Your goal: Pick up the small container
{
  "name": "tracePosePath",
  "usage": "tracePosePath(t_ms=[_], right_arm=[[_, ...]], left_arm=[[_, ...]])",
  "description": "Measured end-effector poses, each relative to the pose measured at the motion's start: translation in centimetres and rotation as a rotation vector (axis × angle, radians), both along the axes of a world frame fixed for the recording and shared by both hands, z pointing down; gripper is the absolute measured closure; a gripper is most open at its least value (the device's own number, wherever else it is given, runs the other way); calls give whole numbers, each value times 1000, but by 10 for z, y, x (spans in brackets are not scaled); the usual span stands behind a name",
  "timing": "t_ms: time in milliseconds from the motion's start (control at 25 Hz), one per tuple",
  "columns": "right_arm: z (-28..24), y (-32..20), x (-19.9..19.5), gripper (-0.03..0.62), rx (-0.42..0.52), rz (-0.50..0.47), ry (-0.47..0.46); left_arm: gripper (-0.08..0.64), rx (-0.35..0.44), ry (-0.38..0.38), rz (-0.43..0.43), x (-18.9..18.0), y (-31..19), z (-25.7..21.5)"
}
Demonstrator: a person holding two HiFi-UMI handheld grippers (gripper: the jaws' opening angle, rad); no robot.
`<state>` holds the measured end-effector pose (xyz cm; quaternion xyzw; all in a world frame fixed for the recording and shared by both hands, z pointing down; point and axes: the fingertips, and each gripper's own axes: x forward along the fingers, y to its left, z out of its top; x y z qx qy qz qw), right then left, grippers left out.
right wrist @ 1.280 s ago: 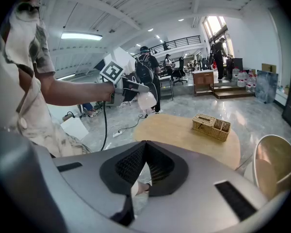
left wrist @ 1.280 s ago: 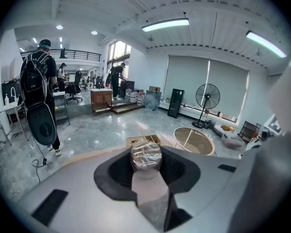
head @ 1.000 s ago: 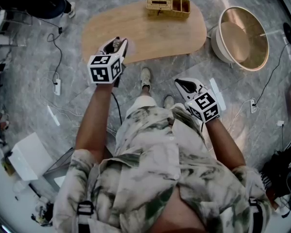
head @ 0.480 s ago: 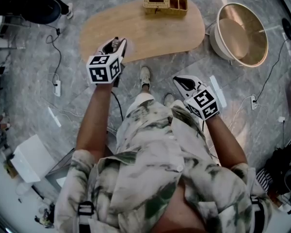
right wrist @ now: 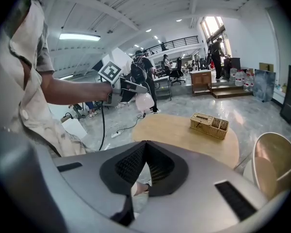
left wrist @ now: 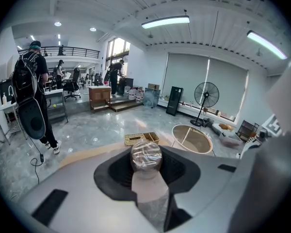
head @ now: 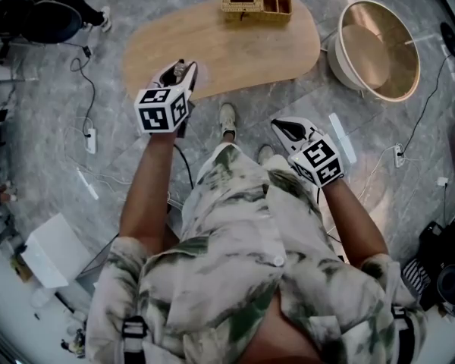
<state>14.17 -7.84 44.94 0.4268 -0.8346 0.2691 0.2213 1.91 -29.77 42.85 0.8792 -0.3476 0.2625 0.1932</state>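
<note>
Left tongs [head: 180, 67] clamped on small container [left wrist: 146, 155], held at 11 o'clock over the counter [head: 227, 51] edge. Right tongs [head: 280, 129] clenched, empty. Wicker basket [head: 256, 4] at 12 o'clock, contents unreadable.

The head view looks steeply down from above the person onto both arms, the floor and the table [head: 235, 48]. The left tool view sits close behind its own jaws and faces across the table to the basket [left wrist: 141, 138]. The right tool view faces the same table and basket from the side, and also takes in the left tool [right wrist: 136, 89].
</note>
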Motion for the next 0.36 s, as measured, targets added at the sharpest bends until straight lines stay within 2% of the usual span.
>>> tracePosePath(t_ms=[360], right_arm=[[13,-28,7,571,-14,7,12]], left_arm=[[420,-4,-2,21,10,-29,14]])
